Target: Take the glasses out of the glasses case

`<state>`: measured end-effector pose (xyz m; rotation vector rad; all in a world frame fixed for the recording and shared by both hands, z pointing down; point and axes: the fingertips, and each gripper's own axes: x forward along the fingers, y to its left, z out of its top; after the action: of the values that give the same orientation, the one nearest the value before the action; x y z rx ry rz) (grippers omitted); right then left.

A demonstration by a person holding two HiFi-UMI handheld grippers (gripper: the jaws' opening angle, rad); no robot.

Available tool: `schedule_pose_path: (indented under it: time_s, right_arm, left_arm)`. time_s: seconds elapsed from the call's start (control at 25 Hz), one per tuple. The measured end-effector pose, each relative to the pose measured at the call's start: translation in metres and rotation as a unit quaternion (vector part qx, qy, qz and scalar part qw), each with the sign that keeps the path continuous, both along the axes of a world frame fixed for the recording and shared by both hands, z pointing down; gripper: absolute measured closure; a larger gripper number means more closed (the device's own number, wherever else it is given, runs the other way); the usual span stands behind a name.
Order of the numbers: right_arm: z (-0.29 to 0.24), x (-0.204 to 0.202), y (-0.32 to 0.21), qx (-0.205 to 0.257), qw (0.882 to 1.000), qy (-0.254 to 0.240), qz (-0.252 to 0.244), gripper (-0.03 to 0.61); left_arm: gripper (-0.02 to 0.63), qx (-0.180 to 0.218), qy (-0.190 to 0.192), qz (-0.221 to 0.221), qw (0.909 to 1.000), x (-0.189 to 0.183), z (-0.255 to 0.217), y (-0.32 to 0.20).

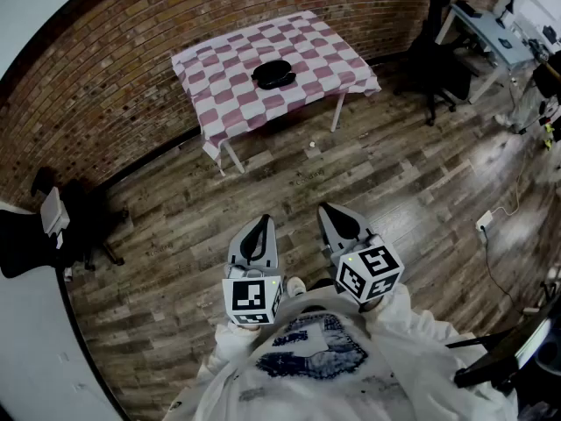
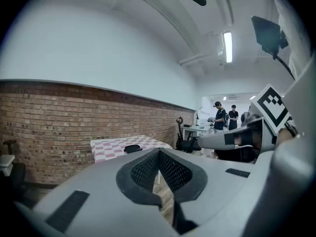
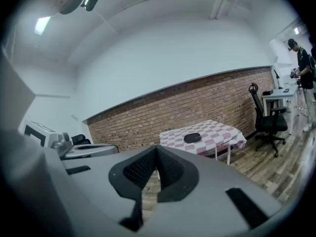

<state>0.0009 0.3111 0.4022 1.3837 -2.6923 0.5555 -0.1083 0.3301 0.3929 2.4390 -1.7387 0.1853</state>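
Observation:
A black glasses case (image 1: 273, 74) lies closed in the middle of a table (image 1: 311, 68) covered with a pink and white checked cloth, far ahead of me across the wooden floor. The same case (image 2: 132, 148) appears small in the left gripper view, and the case (image 3: 192, 138) also appears in the right gripper view. My left gripper (image 1: 260, 226) and my right gripper (image 1: 334, 215) are held side by side close to my body, well short of the table. Both have their jaws shut with nothing between them.
A brick wall runs behind the table. A black office chair (image 1: 438, 55) and a desk (image 1: 491, 33) stand at the right, another black chair (image 1: 61, 226) at the left. A white cable and socket (image 1: 484, 222) lie on the floor at right. Two people (image 2: 224, 117) stand far off.

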Motion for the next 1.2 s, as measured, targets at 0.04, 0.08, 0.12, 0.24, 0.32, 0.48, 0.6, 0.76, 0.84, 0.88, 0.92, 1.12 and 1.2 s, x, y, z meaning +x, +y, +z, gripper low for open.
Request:
schedule_pose_path:
  time_s: [0.04, 0.08, 0.12, 0.24, 0.32, 0.48, 0.6, 0.76, 0.84, 0.88, 0.92, 1.12, 1.2]
  right_arm:
    - [-0.001, 0.0, 0.007, 0.002, 1.0, -0.001, -0.001, 0.565]
    - [-0.002, 0.001, 0.014, 0.003, 1.0, -0.003, -0.001, 0.565]
    - [-0.003, 0.003, 0.021, 0.005, 1.0, -0.004, 0.0, 0.565]
    - [-0.005, 0.01, 0.034, 0.01, 1.0, -0.008, 0.009, 0.565]
    - [-0.008, 0.011, 0.039, 0.015, 1.0, -0.01, 0.012, 0.565]
    - [-0.014, 0.01, 0.048, 0.019, 0.999, -0.026, 0.013, 0.565]
    - [-0.011, 0.008, 0.052, 0.012, 0.999, -0.03, 0.013, 0.565]
    - [-0.006, 0.008, 0.057, 0.004, 1.0, -0.025, 0.018, 0.565]
    - [-0.003, 0.006, 0.057, 0.002, 1.0, -0.023, 0.017, 0.565]
    - [-0.002, 0.004, 0.056, 0.001, 1.0, -0.021, 0.016, 0.565]
    - [0.0, 0.002, 0.054, 0.0, 1.0, -0.019, 0.014, 0.565]
    - [0.005, -0.012, 0.041, 0.001, 1.0, -0.013, 0.006, 0.565]
    - [0.007, -0.018, 0.033, -0.001, 1.0, -0.013, -0.001, 0.565]
  left_arm:
    - [0.606, -0.001, -0.004, -0.001, 1.0, 0.0, -0.001, 0.007]
    - [0.606, -0.002, -0.007, -0.002, 1.0, 0.001, -0.001, 0.014]
    - [0.606, -0.004, -0.009, -0.001, 1.0, 0.002, -0.001, 0.02]
    - [0.606, -0.01, -0.012, 0.003, 0.9999, 0.008, 0.002, 0.034]
    - [0.606, -0.011, -0.013, 0.006, 0.9998, 0.009, 0.001, 0.04]
    - [0.606, -0.005, -0.012, 0.011, 0.9999, 0.01, -0.003, 0.048]
    - [0.606, -0.009, -0.01, 0.011, 0.9999, 0.01, -0.001, 0.053]
    - [0.606, -0.021, -0.006, 0.007, 0.9997, 0.006, 0.006, 0.06]
    - [0.606, -0.022, -0.003, 0.004, 0.9998, 0.002, 0.008, 0.06]
    - [0.606, -0.022, -0.002, 0.002, 0.9998, 0.0, 0.01, 0.06]
    - [0.606, -0.023, -0.002, 0.0, 0.9997, -0.002, 0.012, 0.059]
    - [0.606, -0.035, 0.006, -0.009, 0.9993, -0.014, 0.022, 0.049]
    - [0.606, -0.037, 0.005, -0.014, 0.9992, -0.018, 0.024, 0.043]
